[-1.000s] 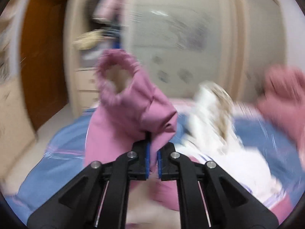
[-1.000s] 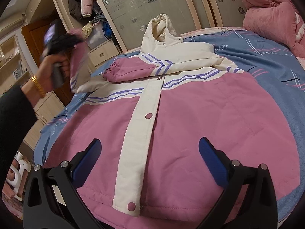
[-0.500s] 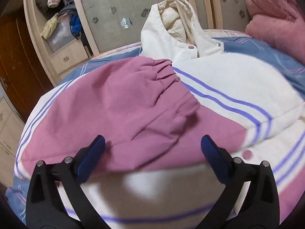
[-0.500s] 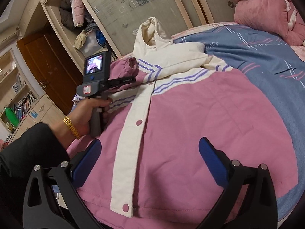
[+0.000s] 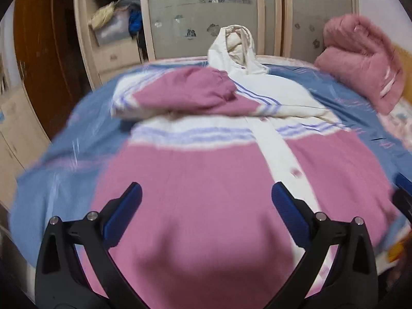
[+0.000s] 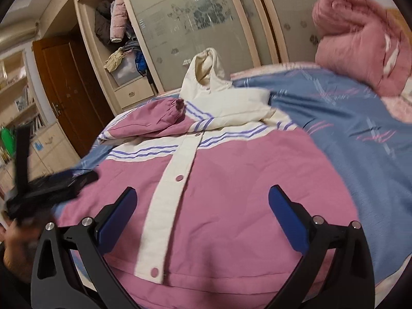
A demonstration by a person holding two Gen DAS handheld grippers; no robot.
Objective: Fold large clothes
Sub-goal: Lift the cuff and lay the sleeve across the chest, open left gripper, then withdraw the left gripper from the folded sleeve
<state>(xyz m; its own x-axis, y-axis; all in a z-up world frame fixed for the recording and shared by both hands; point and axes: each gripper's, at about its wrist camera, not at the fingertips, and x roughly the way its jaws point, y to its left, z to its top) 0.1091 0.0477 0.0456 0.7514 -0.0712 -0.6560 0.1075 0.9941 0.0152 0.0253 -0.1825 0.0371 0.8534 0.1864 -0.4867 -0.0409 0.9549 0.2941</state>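
Note:
A pink and cream hooded jacket [image 5: 200,180] [image 6: 231,185] lies front-up on the bed, snaps shut along its cream placket [image 6: 177,177]. Its pink sleeve [image 5: 188,92] [image 6: 152,121] lies folded across the chest below the cream hood [image 5: 237,43] [image 6: 206,67]. My left gripper [image 5: 206,216] hangs open over the jacket's lower left panel with nothing between its blue pads. In the right wrist view it shows as a dark blur at the left edge [image 6: 51,188]. My right gripper [image 6: 203,219] is open above the hem, straddling the placket.
Blue patterned bedding [image 6: 360,134] covers the bed. A rolled pink quilt [image 5: 365,59] [image 6: 360,43] sits at the far right. Behind stand a wardrobe with frosted sliding doors [image 6: 195,20], an open shelf of clothes [image 6: 121,41] and a brown door [image 6: 69,82].
My left gripper let go of the pink sleeve, which now lies folded over the chest, then drew back and down toward the jacket's lower part. The right gripper barely shifted.

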